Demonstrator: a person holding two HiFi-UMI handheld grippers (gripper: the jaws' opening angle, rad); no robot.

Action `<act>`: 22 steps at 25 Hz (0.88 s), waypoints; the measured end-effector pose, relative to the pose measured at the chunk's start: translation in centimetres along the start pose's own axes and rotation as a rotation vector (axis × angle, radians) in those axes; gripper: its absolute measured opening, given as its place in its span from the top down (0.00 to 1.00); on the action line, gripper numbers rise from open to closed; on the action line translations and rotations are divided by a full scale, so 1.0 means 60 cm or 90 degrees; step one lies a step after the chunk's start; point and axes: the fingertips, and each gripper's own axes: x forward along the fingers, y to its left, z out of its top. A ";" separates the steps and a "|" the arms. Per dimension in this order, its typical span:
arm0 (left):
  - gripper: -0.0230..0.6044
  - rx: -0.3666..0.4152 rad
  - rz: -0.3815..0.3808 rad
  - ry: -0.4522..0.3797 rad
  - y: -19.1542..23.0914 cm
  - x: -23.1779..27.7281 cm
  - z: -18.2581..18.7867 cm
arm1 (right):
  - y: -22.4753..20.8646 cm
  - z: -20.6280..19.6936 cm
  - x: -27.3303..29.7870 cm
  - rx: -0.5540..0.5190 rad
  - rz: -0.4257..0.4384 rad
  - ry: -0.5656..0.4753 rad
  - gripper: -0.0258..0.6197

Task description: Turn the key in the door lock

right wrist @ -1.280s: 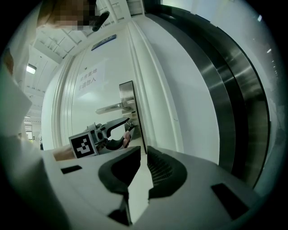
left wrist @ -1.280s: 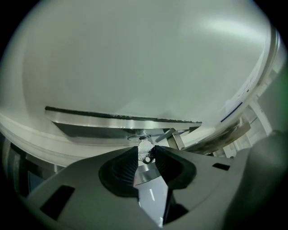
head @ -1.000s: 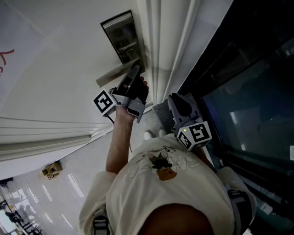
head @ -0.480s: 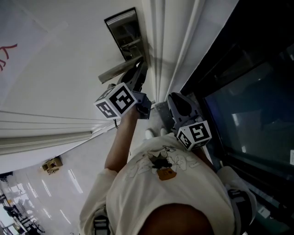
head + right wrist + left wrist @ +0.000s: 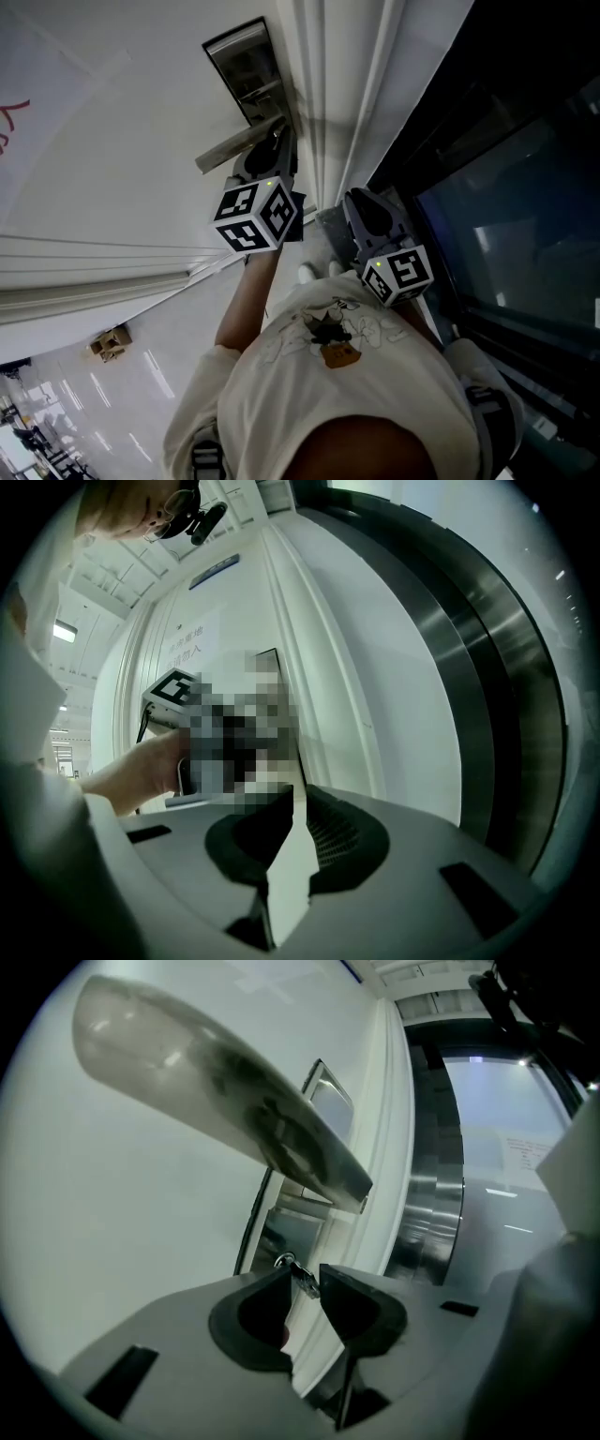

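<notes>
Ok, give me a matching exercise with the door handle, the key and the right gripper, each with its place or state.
1 door handle
2 key
3 right gripper

A nothing between its jaws
B between the left gripper's jaws
C grey, above the key

Pairs: 1-C, 2-B, 3-A.
The left gripper's jaws have just been closing, with the key between them.

1. Key (image 5: 305, 1281): small and dim; only its head shows between the jaws of the left gripper (image 5: 306, 1269), which have just been closing; blade hidden;
2. Door handle (image 5: 225, 1101): blurred;
3. Lock plate (image 5: 242, 66): near end hidden behind that gripper;
4. Red writing (image 5: 11, 127): cut off by the picture's edge.
</notes>
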 end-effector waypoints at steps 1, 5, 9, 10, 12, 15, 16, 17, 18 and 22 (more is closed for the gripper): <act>0.80 -0.001 0.000 0.000 0.000 0.000 0.000 | -0.001 0.000 -0.001 -0.003 0.000 0.000 0.89; 0.81 -0.031 -0.008 -0.003 0.000 -0.001 -0.001 | 0.000 -0.003 -0.002 0.004 0.001 0.001 0.89; 0.81 -0.042 -0.013 -0.006 -0.001 -0.004 -0.003 | 0.001 -0.001 -0.001 -0.001 0.001 0.003 0.89; 0.82 -0.044 -0.014 -0.007 -0.001 -0.005 -0.004 | 0.001 -0.001 -0.001 -0.004 0.002 0.004 0.89; 0.82 -0.050 -0.014 -0.006 -0.001 -0.009 -0.008 | 0.003 0.000 0.000 -0.007 0.004 0.003 0.89; 0.82 -0.051 -0.012 -0.008 -0.003 -0.020 -0.013 | 0.005 0.002 0.000 -0.007 0.008 0.001 0.89; 0.82 -0.049 -0.011 -0.008 -0.004 -0.024 -0.014 | 0.006 0.003 0.001 -0.008 0.009 0.000 0.89; 0.82 -0.047 -0.010 -0.009 -0.006 -0.029 -0.016 | 0.007 0.003 0.001 -0.010 0.010 -0.001 0.89; 0.82 -0.042 -0.009 -0.010 -0.008 -0.035 -0.017 | 0.007 0.003 0.001 -0.011 0.010 -0.002 0.89; 0.85 -0.012 0.000 -0.020 -0.017 -0.064 -0.015 | 0.012 0.003 0.003 -0.014 0.017 -0.001 0.89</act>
